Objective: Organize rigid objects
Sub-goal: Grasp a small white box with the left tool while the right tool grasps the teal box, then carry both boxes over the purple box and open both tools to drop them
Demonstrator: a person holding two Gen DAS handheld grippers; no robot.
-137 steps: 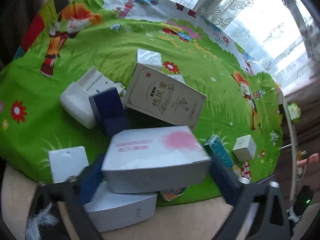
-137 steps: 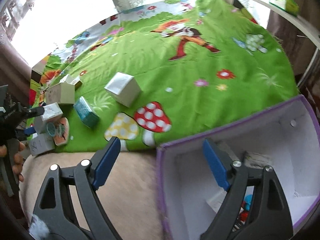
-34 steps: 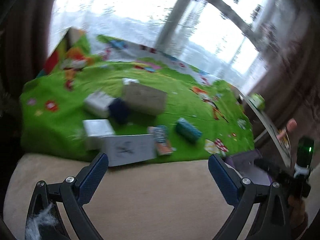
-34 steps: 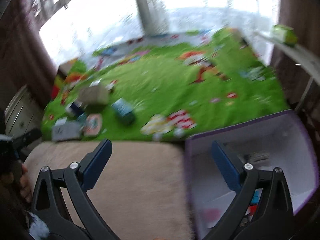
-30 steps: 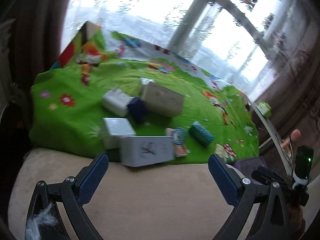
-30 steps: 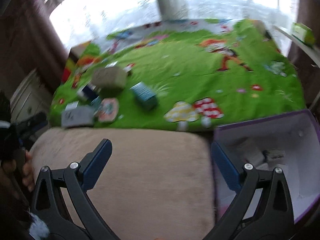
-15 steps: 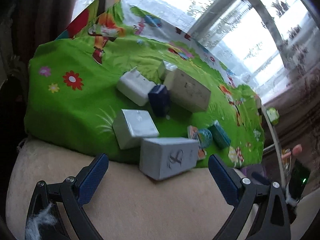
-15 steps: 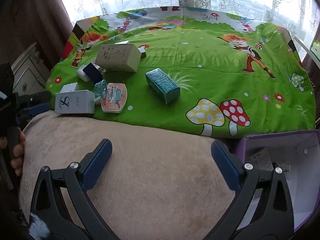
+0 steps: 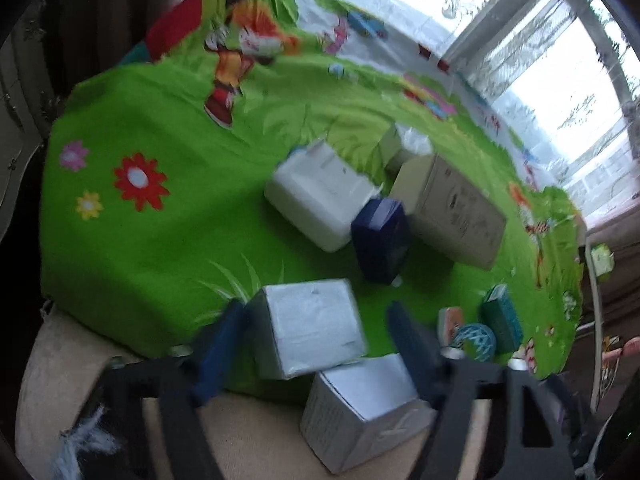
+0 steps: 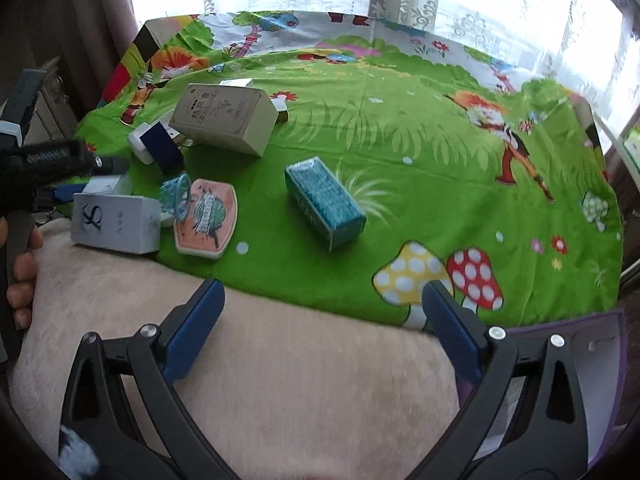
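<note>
In the left wrist view my left gripper is open, its fingers on either side of a small white box on the green sheet; contact cannot be told. A grey-white box with a black mark lies just in front of it. Behind are a white box, a dark blue box and a beige box. In the right wrist view my right gripper is open and empty over the beige cushion. The teal box and the pink tin lie ahead of it.
The purple bin sits at the lower right of the right wrist view. A teal ball-like thing lies by the pink tin. The cartoon sheet reaches back to the window. A green packet sits on a side ledge.
My left gripper has moved forward and down to the small white box, which now sits between its fingers. My right gripper has moved closer to the sheet's front edge; both stay open.
</note>
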